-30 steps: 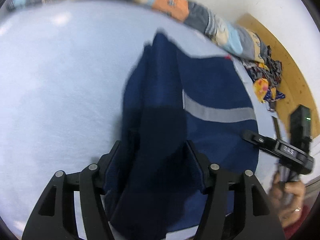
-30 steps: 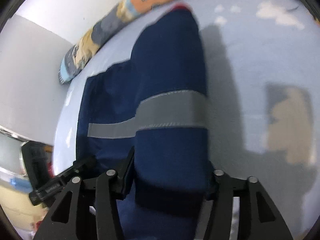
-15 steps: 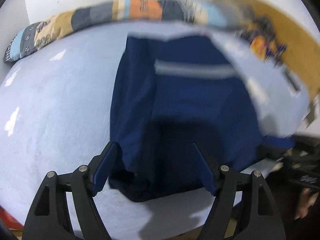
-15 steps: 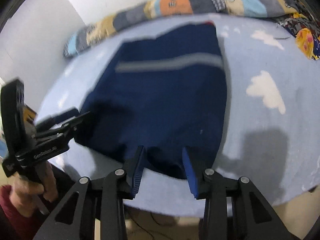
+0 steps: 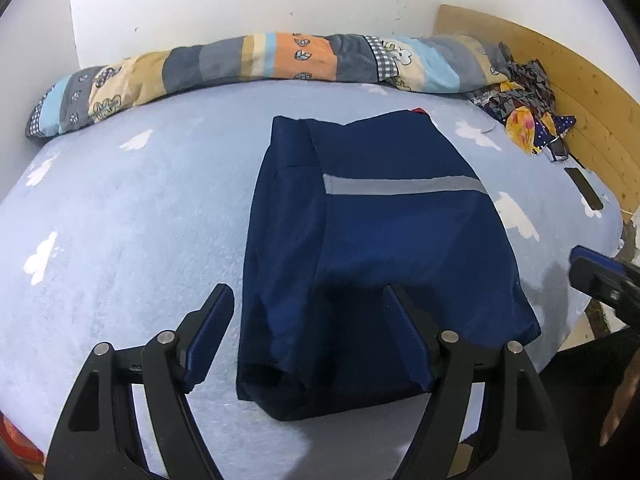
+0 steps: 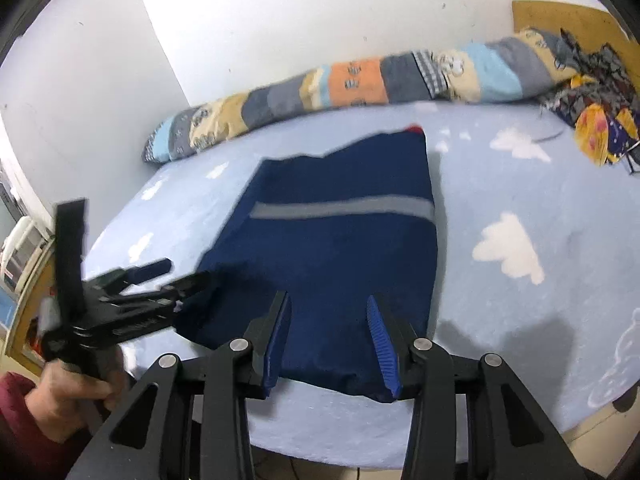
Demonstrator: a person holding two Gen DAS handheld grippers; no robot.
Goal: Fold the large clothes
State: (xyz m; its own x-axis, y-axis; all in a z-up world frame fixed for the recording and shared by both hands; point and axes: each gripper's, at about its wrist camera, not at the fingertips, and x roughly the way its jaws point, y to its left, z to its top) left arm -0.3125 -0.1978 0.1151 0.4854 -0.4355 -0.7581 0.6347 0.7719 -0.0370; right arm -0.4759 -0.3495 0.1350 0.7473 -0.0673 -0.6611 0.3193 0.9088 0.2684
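A navy garment (image 5: 380, 240) with a grey stripe (image 5: 400, 186) lies folded flat on the light-blue cloud-print bed sheet (image 5: 120, 220), its near hem close to the bed's edge. My left gripper (image 5: 307, 292) hovers open over the near left part of the hem, with nothing between its pads. In the right wrist view the garment (image 6: 340, 248) lies below my right gripper (image 6: 327, 298), whose jaws stand partly apart above the near right hem without pressing on cloth. The left gripper (image 6: 182, 276) also shows there at the garment's left corner, held by a hand (image 6: 68, 392).
A rolled patchwork quilt (image 5: 280, 60) runs along the far side against the white wall. A heap of colourful clothes (image 5: 528, 120) and a dark phone (image 5: 586, 188) lie at the far right by the wooden headboard (image 5: 580, 92). The bed's near edge drops off just below the grippers.
Both grippers have let go of the navy cloth and drawn back toward the near edge. The garment now lies folded and still on the sheet.
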